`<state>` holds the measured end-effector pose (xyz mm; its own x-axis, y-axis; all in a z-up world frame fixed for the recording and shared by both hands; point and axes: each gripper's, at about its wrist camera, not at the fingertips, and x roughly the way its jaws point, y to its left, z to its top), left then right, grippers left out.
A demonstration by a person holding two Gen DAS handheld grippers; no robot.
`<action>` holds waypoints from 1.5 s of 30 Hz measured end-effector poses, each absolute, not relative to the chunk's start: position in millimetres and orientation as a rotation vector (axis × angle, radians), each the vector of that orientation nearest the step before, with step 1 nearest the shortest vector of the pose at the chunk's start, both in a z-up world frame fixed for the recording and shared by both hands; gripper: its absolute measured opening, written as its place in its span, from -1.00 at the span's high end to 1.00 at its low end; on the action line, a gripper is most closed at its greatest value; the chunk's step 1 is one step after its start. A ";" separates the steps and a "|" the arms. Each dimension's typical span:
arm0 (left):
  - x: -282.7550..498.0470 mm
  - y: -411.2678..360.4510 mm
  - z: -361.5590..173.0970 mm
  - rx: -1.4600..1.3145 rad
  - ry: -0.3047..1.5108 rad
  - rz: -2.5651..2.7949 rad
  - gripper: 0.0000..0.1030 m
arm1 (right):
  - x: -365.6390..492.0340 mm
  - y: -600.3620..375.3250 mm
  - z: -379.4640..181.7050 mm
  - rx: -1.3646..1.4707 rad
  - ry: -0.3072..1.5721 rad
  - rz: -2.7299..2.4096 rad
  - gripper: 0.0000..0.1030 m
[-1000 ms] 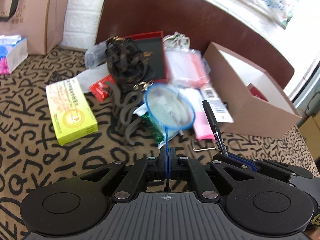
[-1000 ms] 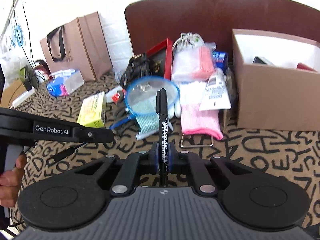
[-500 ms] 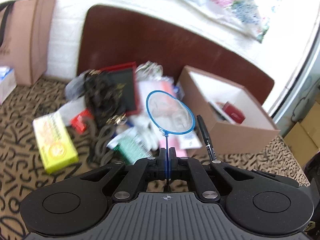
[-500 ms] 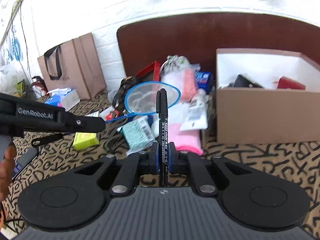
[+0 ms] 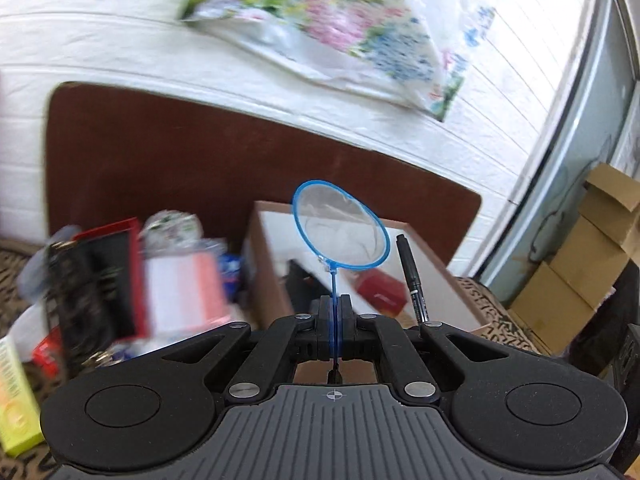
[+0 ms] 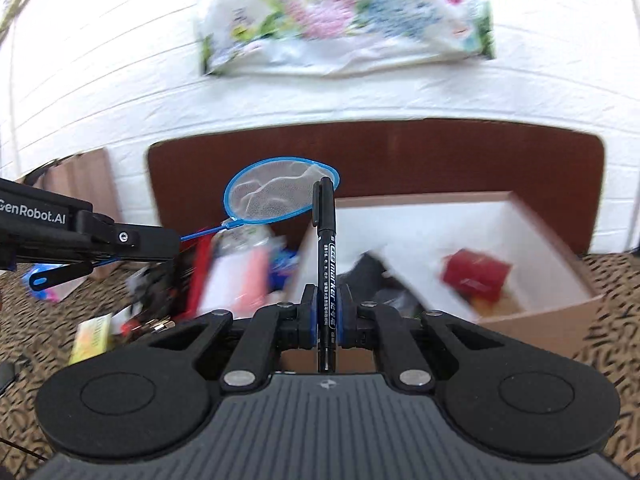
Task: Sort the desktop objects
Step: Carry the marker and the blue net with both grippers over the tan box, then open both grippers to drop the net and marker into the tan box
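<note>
Marker clamped upright in right jaws — blue net pinched by its handle in left jaws.

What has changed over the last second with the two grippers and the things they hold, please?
Both grippers have lifted and moved toward the cardboard box: the blue net and the black marker now ride above the clutter, at the box's opening. Nothing was released; the left gripper stays shut on the net, the right gripper on the marker.

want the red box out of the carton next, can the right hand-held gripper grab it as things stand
Probably not yet: the right hand-held gripper is shut on the black marker. The cardboard carton is open-topped, so the red box looks reachable once the marker goes.
</note>
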<state>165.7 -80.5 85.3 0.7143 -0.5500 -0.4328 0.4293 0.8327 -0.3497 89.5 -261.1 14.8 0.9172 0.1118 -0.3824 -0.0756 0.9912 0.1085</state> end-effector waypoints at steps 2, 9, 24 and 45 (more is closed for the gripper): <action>179.2 -97.6 86.9 -0.230 0.559 -0.567 1.00 | 97.5 -276.4 16.7 0.104 0.399 0.067 0.80; 231.4 -147.6 73.8 -0.249 0.592 -0.611 1.00 | 134.3 -324.3 11.3 0.123 0.431 -0.037 0.80; 296.2 -184.5 28.7 -0.177 0.667 -0.572 1.00 | 208.0 -361.5 -27.0 0.128 0.516 -0.095 0.80; 240.4 -167.3 45.7 -0.132 0.549 -0.495 -1.00 | 173.6 -346.3 -16.6 -0.028 0.455 -0.125 -0.99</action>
